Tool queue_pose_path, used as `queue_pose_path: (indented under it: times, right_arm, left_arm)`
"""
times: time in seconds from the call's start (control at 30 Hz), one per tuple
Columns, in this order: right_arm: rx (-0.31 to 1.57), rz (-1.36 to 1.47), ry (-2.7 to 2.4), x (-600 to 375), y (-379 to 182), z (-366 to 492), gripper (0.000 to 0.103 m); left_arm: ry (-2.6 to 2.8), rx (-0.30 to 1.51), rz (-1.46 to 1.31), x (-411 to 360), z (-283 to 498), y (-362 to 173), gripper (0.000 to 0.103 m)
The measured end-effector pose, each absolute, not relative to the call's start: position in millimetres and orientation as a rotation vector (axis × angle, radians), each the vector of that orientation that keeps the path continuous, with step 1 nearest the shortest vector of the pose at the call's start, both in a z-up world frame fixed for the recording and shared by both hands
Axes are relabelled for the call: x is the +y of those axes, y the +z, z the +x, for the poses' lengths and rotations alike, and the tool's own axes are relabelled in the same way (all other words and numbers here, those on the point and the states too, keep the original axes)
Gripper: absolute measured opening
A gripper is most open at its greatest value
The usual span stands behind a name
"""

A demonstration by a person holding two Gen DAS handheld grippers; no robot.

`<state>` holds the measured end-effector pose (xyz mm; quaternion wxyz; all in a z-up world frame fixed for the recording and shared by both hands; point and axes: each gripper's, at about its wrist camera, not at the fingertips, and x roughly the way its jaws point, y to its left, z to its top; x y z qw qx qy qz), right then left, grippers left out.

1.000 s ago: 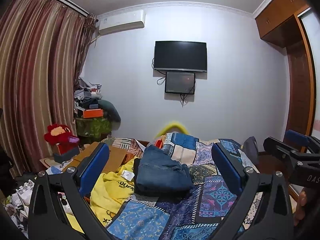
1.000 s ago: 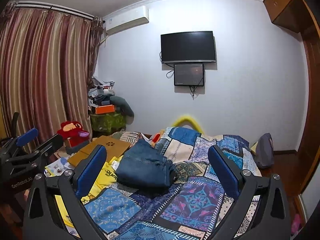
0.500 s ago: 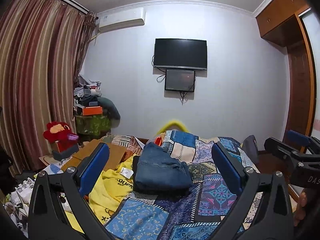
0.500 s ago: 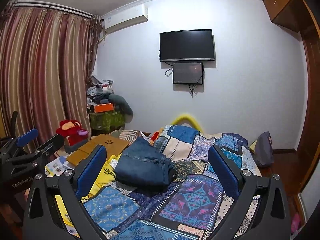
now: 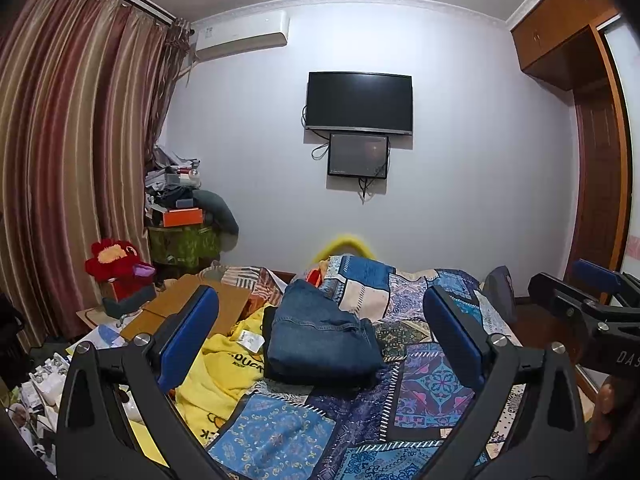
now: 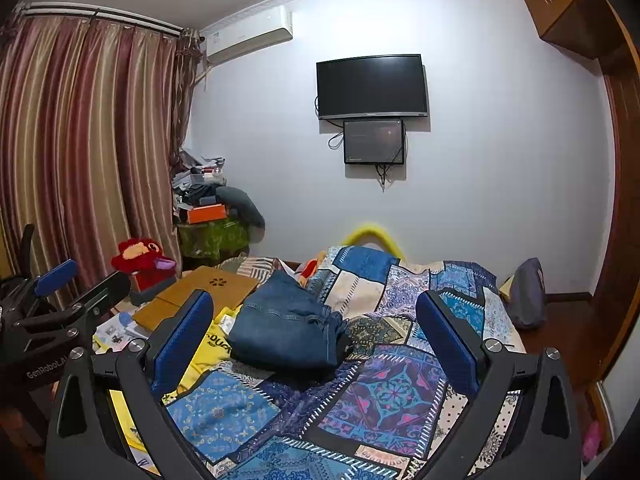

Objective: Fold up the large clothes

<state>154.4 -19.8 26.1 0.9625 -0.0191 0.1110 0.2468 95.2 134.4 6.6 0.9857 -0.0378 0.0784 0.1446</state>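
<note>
Both hand-held grippers, left (image 5: 320, 332) and right (image 6: 316, 328), spread wide and empty above the bed (image 5: 432, 384); folded jeans (image 5: 320, 340) seemingly overlap the yellow shirt (image 5: 224, 364), so grabbing it could topple them.

- Yellow shirt (image 5: 224, 372) is showing black print "DUCK", with a smaller line beneath too small to read.
- Left gripper (image 6: 60, 312) body is carrying "GenRobot.AI" in white.
- Right gripper (image 5: 592, 304) body is showing "DAS", cut off at the frame edge.
</note>
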Motion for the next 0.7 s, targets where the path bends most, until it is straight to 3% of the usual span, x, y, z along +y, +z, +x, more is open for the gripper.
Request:
queue_pose_path:
  times: [0.7]
  right_arm:
    - [0.236,-0.028,0.493,-21.4,23.0,158.6,0.101]
  left_arm:
    - [0.268,0.186,-0.091,136.3,102.8,0.9,0.103]
